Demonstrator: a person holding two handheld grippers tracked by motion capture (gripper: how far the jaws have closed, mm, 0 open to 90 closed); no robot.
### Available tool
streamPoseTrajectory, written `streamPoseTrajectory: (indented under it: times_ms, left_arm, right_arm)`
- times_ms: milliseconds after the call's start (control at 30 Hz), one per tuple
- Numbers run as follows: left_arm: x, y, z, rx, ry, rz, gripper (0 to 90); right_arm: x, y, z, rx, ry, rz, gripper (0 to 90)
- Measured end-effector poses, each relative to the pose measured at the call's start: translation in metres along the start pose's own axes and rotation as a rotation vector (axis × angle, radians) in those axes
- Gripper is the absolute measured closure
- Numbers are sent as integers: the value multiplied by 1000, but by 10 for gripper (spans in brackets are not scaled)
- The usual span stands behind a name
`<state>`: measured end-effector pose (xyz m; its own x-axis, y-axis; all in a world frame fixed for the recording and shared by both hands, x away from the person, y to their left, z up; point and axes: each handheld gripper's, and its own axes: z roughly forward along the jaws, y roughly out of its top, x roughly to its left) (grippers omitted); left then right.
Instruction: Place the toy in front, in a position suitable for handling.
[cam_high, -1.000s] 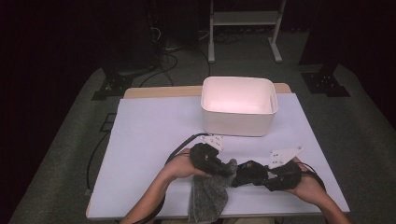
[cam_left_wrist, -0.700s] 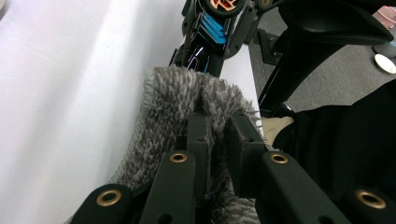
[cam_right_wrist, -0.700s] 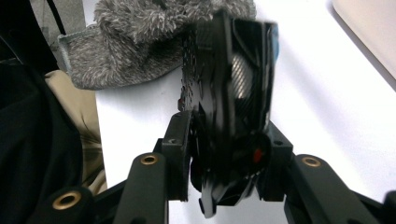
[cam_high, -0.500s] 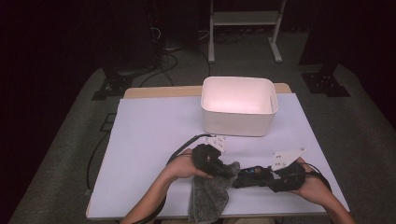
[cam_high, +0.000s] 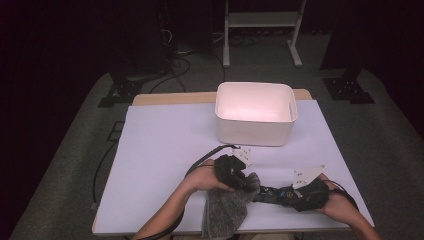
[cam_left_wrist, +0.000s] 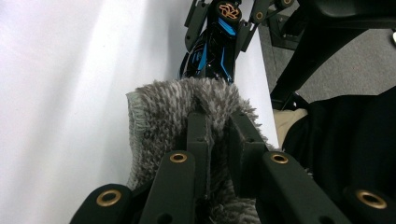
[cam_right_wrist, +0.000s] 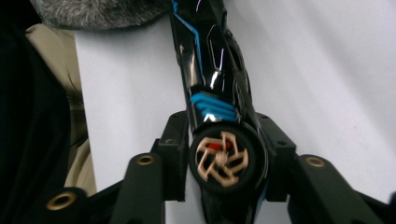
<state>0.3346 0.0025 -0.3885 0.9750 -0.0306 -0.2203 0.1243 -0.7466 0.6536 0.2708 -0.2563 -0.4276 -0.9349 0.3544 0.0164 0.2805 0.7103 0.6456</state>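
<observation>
Dark room, grey carpet, metal stand at the back; white tabletop (cam_high: 165, 150) at the centre.

Item 1, bin (cam_high: 256, 119): white, open-topped, at the far middle of the tabletop, well apart from your hands. It reads as a likely drop point, though nothing in view confirms it.

Item 2, cloth (cam_high: 226, 210): grey, shaggy, at the near edge, its lower end hanging past it. You hold it in your left gripper (cam_high: 239, 181), fingers (cam_left_wrist: 198, 135) pressed nearly together and pinching a fold. In the left gripper view the pile bulges up around both fingers, so the fold sits deep between them, not at the tips. Judged purpose: the cloth is bunched against the end of the toy to wipe it.

Item 3, toy (cam_right_wrist: 212, 74): glossy black with blue stripes and a gold pinwheel end cap, long and narrow, lying level just above the tabletop, between your two hands. Your right gripper (cam_high: 285, 194) clamps its capped end; its jaws have just been opening a little, yet the fingers (cam_right_wrist: 175, 154) flank the cap on both sides and touch it. Its far end meets the cloth, steadying it for wiping.
</observation>
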Motion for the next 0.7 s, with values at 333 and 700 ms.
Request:
streamPoseTrajectory:
  times_ms: [333,700]
  left_arm:
    - [-3,-9,-8,-24,5,-7,802]
    - [-10,-18,-40,-53,34,-7,802]
  right_arm:
    - [0,10,11,28,6,-44,566]
    - [3,29,23,-50,66,-69,570]
